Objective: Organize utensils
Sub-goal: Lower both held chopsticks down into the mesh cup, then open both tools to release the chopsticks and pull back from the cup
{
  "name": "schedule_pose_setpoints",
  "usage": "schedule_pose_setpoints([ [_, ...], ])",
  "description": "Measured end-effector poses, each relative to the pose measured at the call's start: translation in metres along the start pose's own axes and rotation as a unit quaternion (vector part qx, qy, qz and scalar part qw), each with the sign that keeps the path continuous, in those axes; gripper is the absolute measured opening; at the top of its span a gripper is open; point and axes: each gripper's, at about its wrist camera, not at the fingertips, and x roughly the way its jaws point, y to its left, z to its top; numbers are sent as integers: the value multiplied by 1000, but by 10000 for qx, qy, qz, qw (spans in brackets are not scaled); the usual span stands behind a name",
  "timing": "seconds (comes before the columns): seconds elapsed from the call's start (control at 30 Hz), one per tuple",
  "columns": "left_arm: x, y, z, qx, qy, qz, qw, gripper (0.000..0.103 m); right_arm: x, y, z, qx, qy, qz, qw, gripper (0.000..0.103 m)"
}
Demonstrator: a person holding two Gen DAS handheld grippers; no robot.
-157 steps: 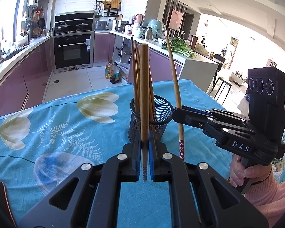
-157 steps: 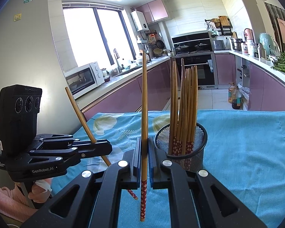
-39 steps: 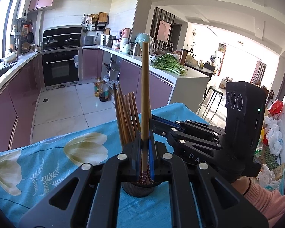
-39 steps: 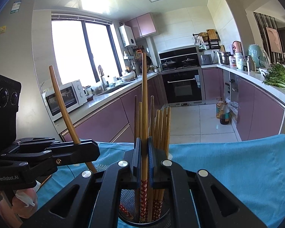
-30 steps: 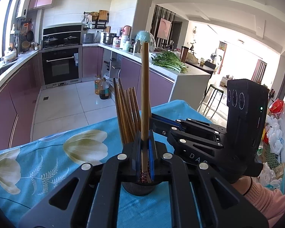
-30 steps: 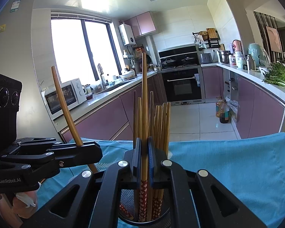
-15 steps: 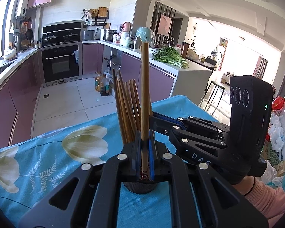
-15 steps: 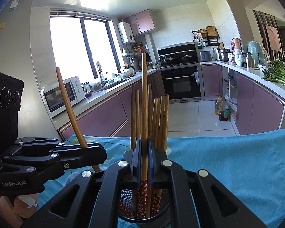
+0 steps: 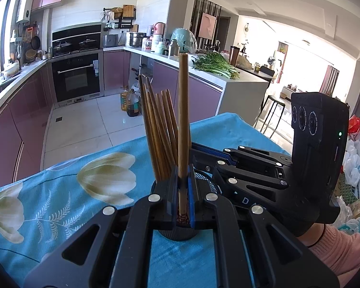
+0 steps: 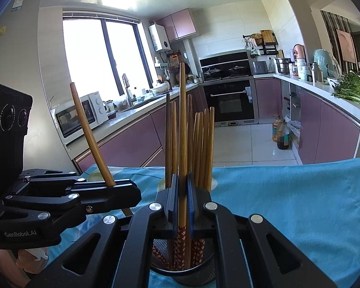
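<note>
A black mesh holder [image 10: 182, 273] stands on the blue tablecloth with several wooden chopsticks [image 10: 204, 144] upright in it; it also shows in the left wrist view [image 9: 177, 234]. My right gripper [image 10: 182, 204] is shut on one chopstick [image 10: 183, 120], whose red patterned tip reaches down inside the holder. My left gripper [image 9: 183, 199] is shut on another chopstick [image 9: 183, 110], held upright right over the holder's near rim. In the right wrist view this chopstick [image 10: 91, 136] leans, and the left gripper [image 10: 67, 199] sits just left of the holder.
The blue flowered tablecloth [image 9: 60, 206] covers the table, whose far edge [image 9: 156, 136] drops to the kitchen floor. Purple cabinets, an oven [image 9: 76, 79] and a counter with greens [image 9: 216, 64] stand beyond. The right gripper's body [image 9: 276, 180] crowds the holder's right side.
Both grippers came from beside the holder to right over it. In the last second both chopsticks have sunk slightly lower, the right one's tip deeper in the holder.
</note>
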Motion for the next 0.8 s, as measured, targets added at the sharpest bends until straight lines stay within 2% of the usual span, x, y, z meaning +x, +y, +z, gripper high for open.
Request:
schedule_pose_setpoints([
  [0.8,24,8,-7,-108,219,-13,9997,8,1,-6,-12,94,152,45,9998,8],
])
